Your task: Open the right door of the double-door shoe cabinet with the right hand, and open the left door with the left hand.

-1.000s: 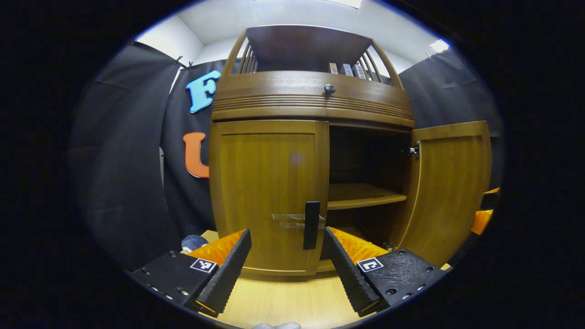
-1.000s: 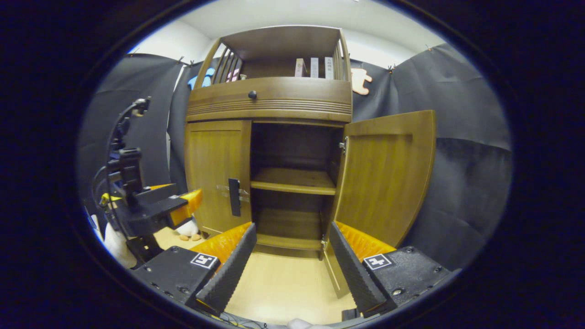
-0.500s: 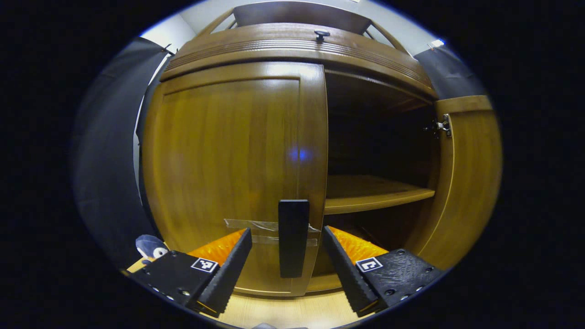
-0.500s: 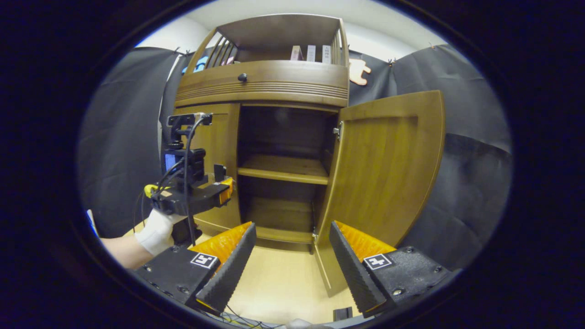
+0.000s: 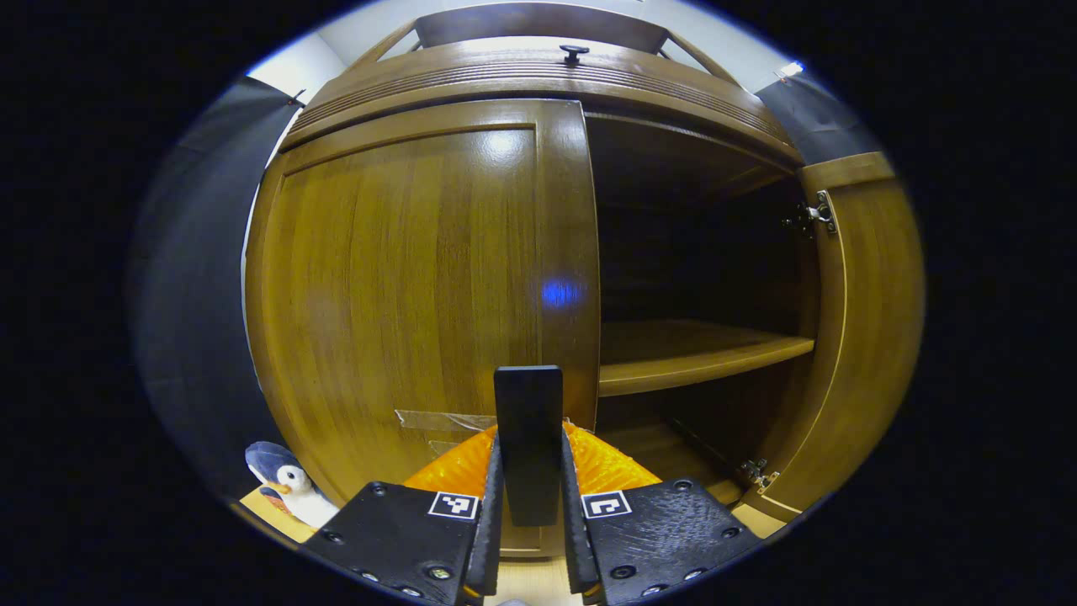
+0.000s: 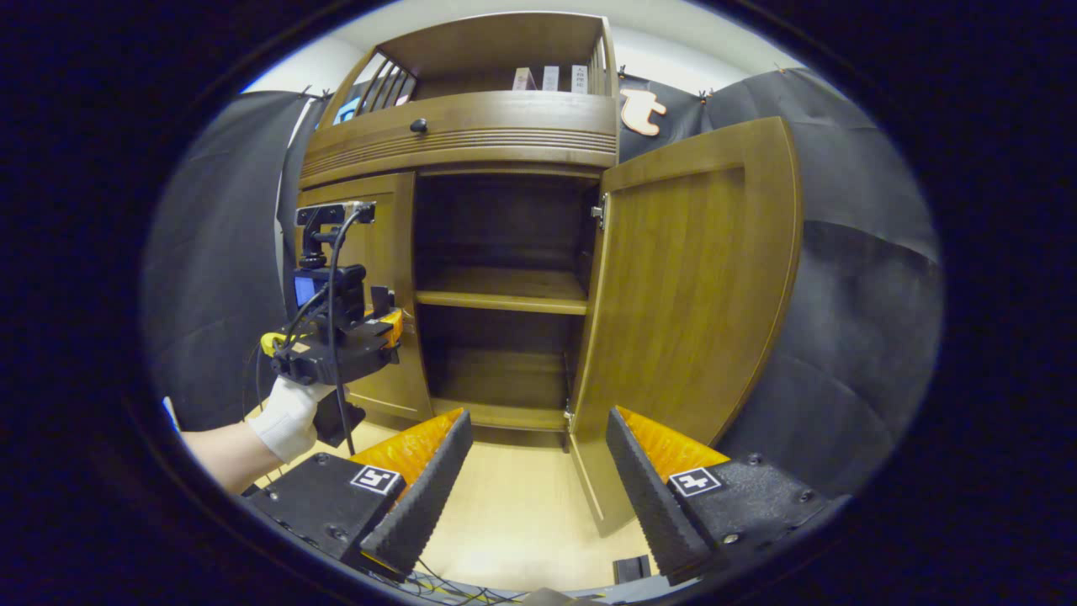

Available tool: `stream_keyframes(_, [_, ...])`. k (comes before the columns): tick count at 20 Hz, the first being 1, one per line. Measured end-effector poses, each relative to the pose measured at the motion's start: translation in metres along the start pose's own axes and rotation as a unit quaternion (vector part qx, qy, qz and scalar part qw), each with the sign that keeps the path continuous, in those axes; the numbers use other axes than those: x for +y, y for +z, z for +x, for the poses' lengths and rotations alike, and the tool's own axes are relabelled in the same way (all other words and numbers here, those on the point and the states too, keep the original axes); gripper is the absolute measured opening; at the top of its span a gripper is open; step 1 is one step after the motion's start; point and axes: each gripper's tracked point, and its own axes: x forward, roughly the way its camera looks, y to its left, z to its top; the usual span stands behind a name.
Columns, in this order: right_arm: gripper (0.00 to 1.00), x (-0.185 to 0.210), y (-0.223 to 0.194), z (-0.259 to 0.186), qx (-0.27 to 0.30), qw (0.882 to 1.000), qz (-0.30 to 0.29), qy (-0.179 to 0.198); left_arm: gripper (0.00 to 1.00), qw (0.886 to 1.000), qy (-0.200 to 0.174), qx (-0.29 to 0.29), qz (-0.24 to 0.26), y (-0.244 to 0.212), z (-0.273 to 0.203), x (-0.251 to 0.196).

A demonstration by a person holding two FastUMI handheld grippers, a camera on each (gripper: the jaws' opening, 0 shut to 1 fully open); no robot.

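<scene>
While the left door (image 5: pixel 421 286) of the shoe cabinet (image 6: pixel 471 151) stands closed, we see in the left gripper view that the left gripper (image 5: pixel 530 513) has its jaws pinching the door's dark upright handle (image 5: pixel 528 438) from both sides, with strips of clear tape (image 5: pixel 437 421) on the wood just beside it. From the right gripper view we find that same gripper farther off, held by a white-gloved hand (image 6: pixel 290 417) against the left door. The right door (image 6: pixel 690 295) is swung wide open on its hinge (image 6: pixel 599 212), showing a dark interior with a middle shelf (image 6: pixel 501 290). The right gripper (image 6: pixel 538 480) hangs in front of the opening with its jaws spread wide, touching nothing, above the pale floor (image 6: pixel 522 522). A penguin toy (image 5: pixel 290 492) sits low at the cabinet's left side. Above the doors we see a drawer with a round knob (image 6: pixel 418 126), and a few books (image 6: pixel 551 78) standing in the top rack.
</scene>
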Motion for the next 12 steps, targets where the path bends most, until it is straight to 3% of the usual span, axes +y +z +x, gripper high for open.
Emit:
stream_keyframes(3, [1.0,-0.001,0.002,-0.002,-0.004,1.0,0.0,0.0,0.34,1.0,-0.004,0.008,-0.01,0.0,-0.005,-0.002])
stream_keyframes(4, [1.0,0.0,0.003,-0.003,-0.005,1.0,0.001,0.001,0.25,1.0,-0.007,0.009,-0.01,0.0,-0.009,-0.002])
stream_keyframes(12, [1.0,0.015,-0.004,-0.02,-0.008,1.0,0.001,0.015,0.25,0.999,-0.032,0.015,-0.013,-0.005,-0.056,0.007])
